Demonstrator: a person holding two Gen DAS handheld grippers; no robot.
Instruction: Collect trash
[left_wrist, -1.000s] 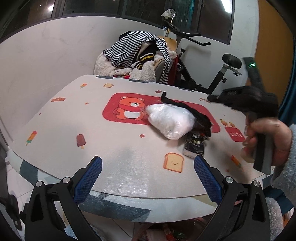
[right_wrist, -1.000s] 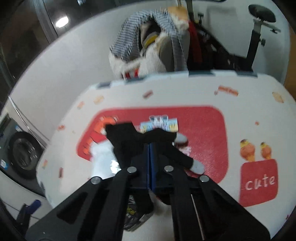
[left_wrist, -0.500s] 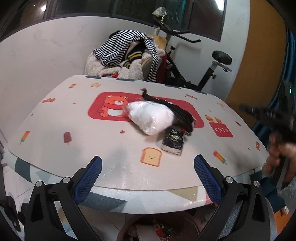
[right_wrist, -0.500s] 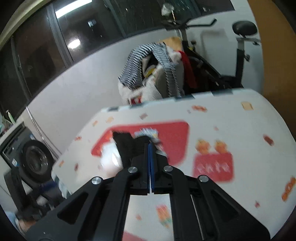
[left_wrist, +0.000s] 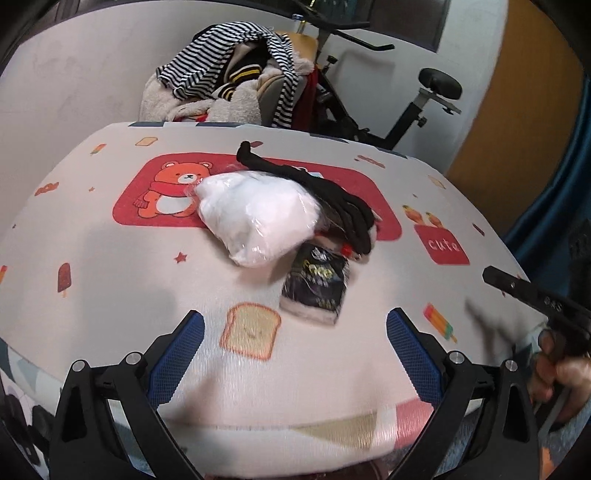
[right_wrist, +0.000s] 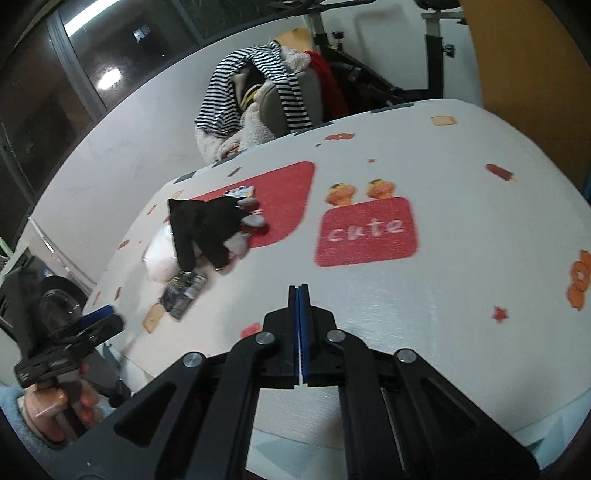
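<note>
A white plastic bag (left_wrist: 258, 221) lies mid-table; it also shows in the right wrist view (right_wrist: 159, 256). A black cloth (left_wrist: 332, 199) drapes behind and beside it, also seen from the right (right_wrist: 207, 229). A dark snack wrapper (left_wrist: 317, 284) lies in front of them, also in the right wrist view (right_wrist: 183, 293). My left gripper (left_wrist: 295, 328) is open and empty, above the near table edge, short of the wrapper. My right gripper (right_wrist: 299, 295) is shut and empty, over the table's near right part, away from the trash; it shows at the right edge of the left wrist view (left_wrist: 532, 295).
The table (left_wrist: 110, 295) has a white printed cloth with a red bear panel. A chair piled with striped clothes (left_wrist: 236, 74) and an exercise bike (left_wrist: 406, 103) stand behind it. A small packet (right_wrist: 240, 192) lies beyond the black cloth.
My right gripper has pulled back from the black cloth to the table's near right side, still shut and empty. My left gripper has moved in closer over the near table edge.
</note>
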